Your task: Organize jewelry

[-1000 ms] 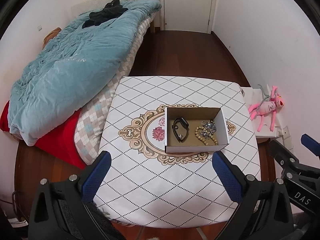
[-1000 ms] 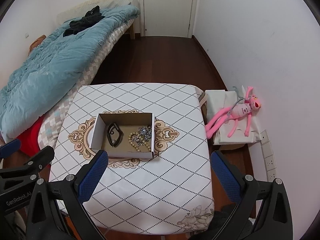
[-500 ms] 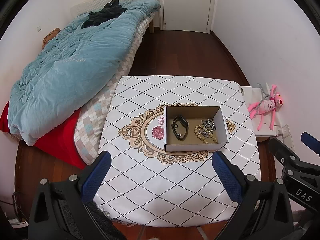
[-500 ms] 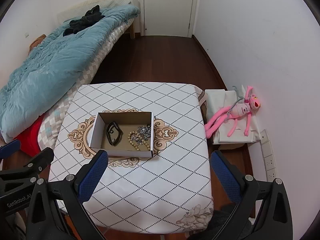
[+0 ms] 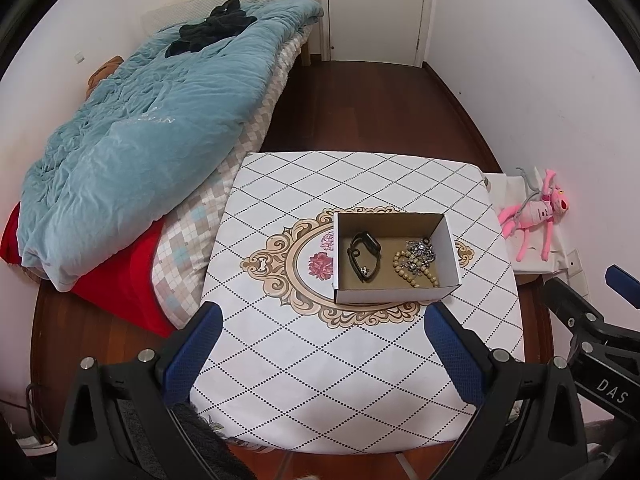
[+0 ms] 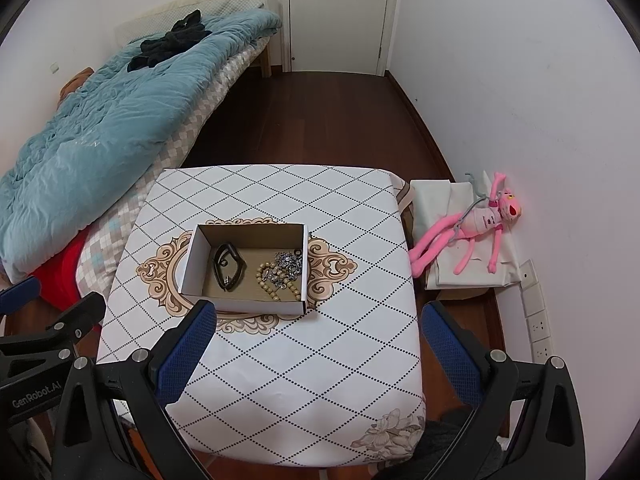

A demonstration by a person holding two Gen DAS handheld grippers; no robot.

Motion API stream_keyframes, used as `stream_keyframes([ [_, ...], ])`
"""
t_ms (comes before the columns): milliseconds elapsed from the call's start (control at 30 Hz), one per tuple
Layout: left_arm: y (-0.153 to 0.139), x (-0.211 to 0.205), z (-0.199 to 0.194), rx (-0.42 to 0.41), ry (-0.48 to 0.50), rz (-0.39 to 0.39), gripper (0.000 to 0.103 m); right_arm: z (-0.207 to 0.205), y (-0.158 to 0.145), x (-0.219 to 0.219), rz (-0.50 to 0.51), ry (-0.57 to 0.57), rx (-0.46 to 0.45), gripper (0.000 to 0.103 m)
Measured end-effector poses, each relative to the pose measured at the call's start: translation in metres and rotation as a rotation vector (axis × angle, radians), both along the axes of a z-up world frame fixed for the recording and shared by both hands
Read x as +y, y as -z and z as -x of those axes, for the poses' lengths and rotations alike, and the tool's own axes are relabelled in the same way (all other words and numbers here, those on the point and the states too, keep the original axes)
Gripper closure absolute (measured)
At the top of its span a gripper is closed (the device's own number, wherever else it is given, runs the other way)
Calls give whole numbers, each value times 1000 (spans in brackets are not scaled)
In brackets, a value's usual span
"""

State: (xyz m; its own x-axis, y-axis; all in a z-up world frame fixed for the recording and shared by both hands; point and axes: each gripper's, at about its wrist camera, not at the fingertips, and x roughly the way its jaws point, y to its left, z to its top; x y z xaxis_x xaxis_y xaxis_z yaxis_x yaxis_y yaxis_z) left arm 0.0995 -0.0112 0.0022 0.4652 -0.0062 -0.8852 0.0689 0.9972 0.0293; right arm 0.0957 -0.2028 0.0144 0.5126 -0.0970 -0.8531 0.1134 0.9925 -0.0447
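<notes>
Both grippers, left (image 5: 320, 344) and right (image 6: 316, 340), wide open, empty, hovering short of the box (image 5: 394, 294); band (image 5: 364, 256), beads (image 5: 416, 270), chain (image 5: 420, 250) all inside it, so done or pre-sort, can't tell.

An open box (image 5: 394, 294) on the table (image 5: 320, 360) holds 1 watch (image 5: 365, 256) and beads (image 5: 416, 268).

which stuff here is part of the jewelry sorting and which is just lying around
Part of the job:
cardboard box
black band
beige bead string
silver chain

Just lying about:
pink plush toy
blue duvet
black clothes
</notes>
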Motion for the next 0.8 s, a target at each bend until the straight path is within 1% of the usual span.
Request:
stream_keyframes([
  [800,0,1,1,3,-2,4,0,2,-2,2,0,-2,4,0],
])
